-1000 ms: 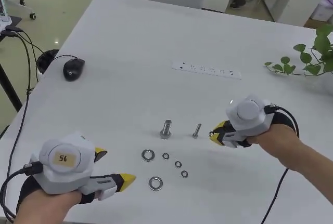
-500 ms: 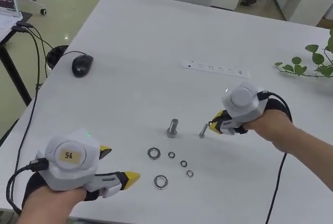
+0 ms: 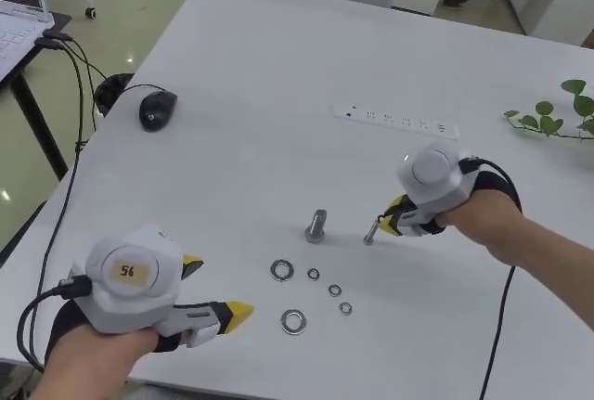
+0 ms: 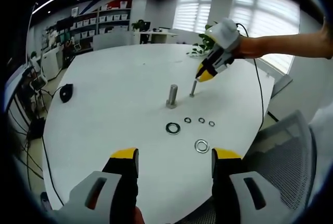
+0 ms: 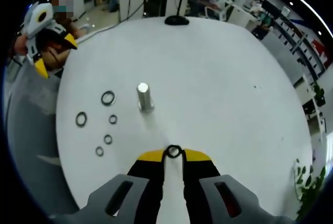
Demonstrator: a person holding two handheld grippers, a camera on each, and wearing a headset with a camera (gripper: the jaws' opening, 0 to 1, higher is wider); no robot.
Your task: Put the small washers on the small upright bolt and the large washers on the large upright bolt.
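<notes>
Small washer (image 5: 174, 151) pinched by right gripper (image 5: 174, 156); table (image 5: 218, 78) edges well off.

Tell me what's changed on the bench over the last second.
The right hand-held gripper, pinching a small washer, closed in on the small bolt and now sits at its top. The left hand-held gripper, the big bolt and the five loose washers stayed put.

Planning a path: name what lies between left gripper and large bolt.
A large washer lies between left gripper and large bolt, per the left gripper view.
</notes>
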